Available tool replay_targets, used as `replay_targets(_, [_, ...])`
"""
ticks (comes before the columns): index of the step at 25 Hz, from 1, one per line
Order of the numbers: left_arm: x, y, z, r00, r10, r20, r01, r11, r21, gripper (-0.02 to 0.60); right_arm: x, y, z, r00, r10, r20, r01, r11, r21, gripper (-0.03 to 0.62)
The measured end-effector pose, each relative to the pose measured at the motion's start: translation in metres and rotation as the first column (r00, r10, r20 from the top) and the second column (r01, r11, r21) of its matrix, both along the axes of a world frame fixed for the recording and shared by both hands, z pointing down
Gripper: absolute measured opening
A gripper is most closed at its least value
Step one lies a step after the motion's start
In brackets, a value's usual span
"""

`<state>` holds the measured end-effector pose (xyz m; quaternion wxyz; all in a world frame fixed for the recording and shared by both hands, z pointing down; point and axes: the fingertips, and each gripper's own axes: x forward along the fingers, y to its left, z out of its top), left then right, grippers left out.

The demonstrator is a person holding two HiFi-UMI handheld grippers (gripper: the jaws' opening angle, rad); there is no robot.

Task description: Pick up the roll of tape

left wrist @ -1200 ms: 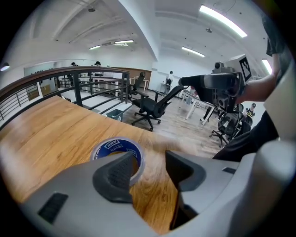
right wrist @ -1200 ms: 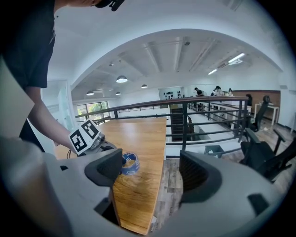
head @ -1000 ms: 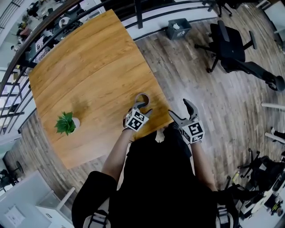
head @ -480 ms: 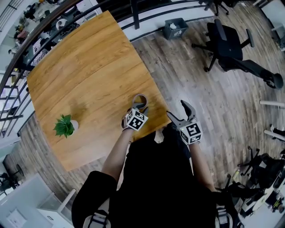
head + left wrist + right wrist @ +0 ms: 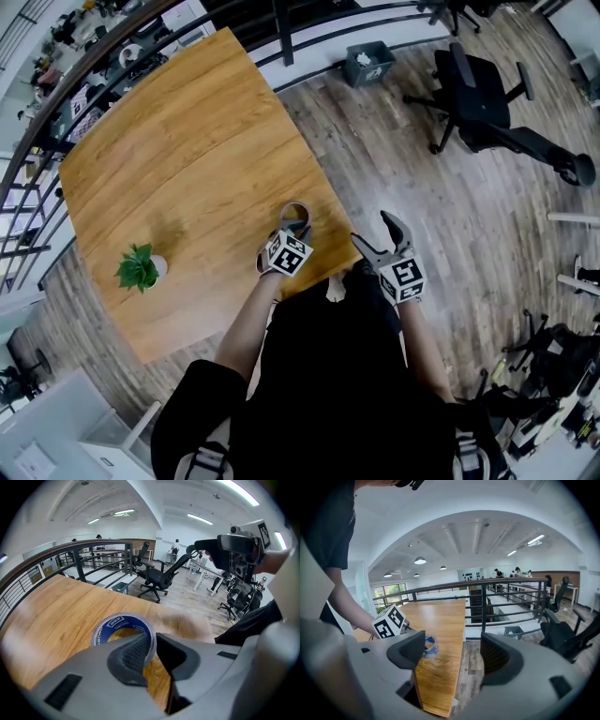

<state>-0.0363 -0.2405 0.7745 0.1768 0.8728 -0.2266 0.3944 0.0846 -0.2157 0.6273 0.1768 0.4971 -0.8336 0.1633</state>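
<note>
The roll of tape (image 5: pixel 293 216), clear with a blue printed core, lies flat near the right front corner of the wooden table (image 5: pixel 187 141). My left gripper (image 5: pixel 296 226) points down at it. In the left gripper view the roll (image 5: pixel 119 627) has its near right wall between the two pads; the left gripper (image 5: pixel 154 644) has just been closing and now pinches that wall. My right gripper (image 5: pixel 373 230) hangs open past the table's edge, above the floor, holding nothing. In the right gripper view, the roll (image 5: pixel 430 645) shows beside the left fingertip of that gripper (image 5: pixel 452 651).
A small potted plant (image 5: pixel 141 265) stands near the table's left front. A black office chair (image 5: pixel 487 89) and a grey bin (image 5: pixel 366 64) stand on the wood floor to the right. A dark railing (image 5: pixel 487 597) runs behind the table.
The left gripper's jaws, wide around the roll a second ago, have drawn together onto its wall. The right gripper stays where it was.
</note>
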Motion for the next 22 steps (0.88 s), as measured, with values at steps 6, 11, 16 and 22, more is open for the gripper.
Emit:
replay_targets(6, [0.001,0.001,0.000,1.000,0.008,0.015,-0.008,1.000,-0.001,0.061,-0.001,0.001,0.001,1.000,-0.021,-0.013,0.021,1.000,-0.015,0.367])
replay_targets(11, [0.000,0.000,-0.004,1.000,0.012,0.002,-0.012,1.000,0.009,0.060,0.000,0.001,0.003,0.999,-0.030,-0.024,0.029,0.999,-0.022,0.368])
replay_targets(16, [-0.002,-0.001,-0.009,1.000,-0.002,-0.018,0.003,1.000,0.021,0.058,-0.003,0.000,0.000,0.999,-0.042,-0.027,0.041,0.999,-0.005,0.357])
replay_targets(22, [-0.004,-0.001,-0.017,0.999,-0.033,-0.043,0.034,0.999,0.021,0.058,-0.006,0.000,-0.002,0.997,-0.071,-0.033,0.071,0.997,-0.006,0.364])
